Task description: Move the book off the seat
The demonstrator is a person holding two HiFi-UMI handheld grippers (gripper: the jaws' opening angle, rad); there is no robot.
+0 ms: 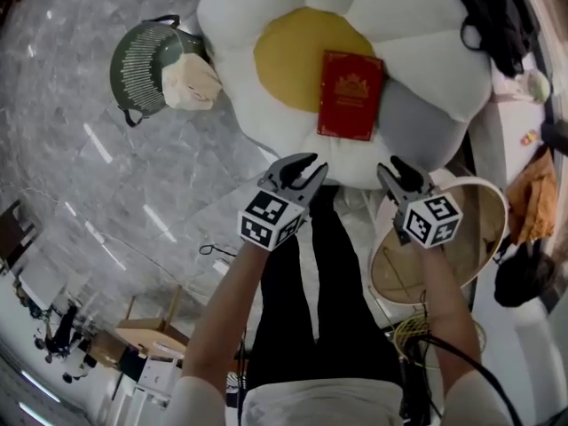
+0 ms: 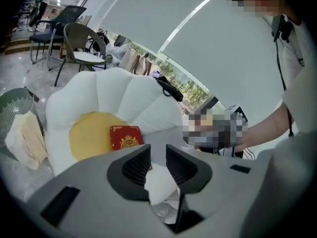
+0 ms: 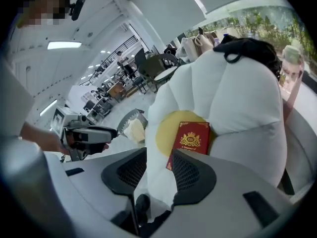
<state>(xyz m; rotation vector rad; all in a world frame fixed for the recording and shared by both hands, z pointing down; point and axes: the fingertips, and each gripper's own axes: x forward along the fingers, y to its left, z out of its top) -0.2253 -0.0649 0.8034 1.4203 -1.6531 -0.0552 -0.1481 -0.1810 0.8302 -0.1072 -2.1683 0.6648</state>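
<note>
Red book (image 1: pixel 351 94) on seat (image 1: pixel 257 7), beyond left tongs (image 1: pixel 306 169) and right tongs (image 1: pixel 395 171)

Red book (image 1: pixel 351 94) lies flat on flower-shaped seat (image 1: pixel 417 25)

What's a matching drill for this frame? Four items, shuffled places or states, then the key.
1 book
2 basket
3 black bag
4 left gripper

A on the floor beside the seat
B jaws apart, holding nothing
C on top of the seat's back petals
D flat on the seat, partly over its yellow centre

Pairs: 1-D, 2-A, 3-C, 4-B
</note>
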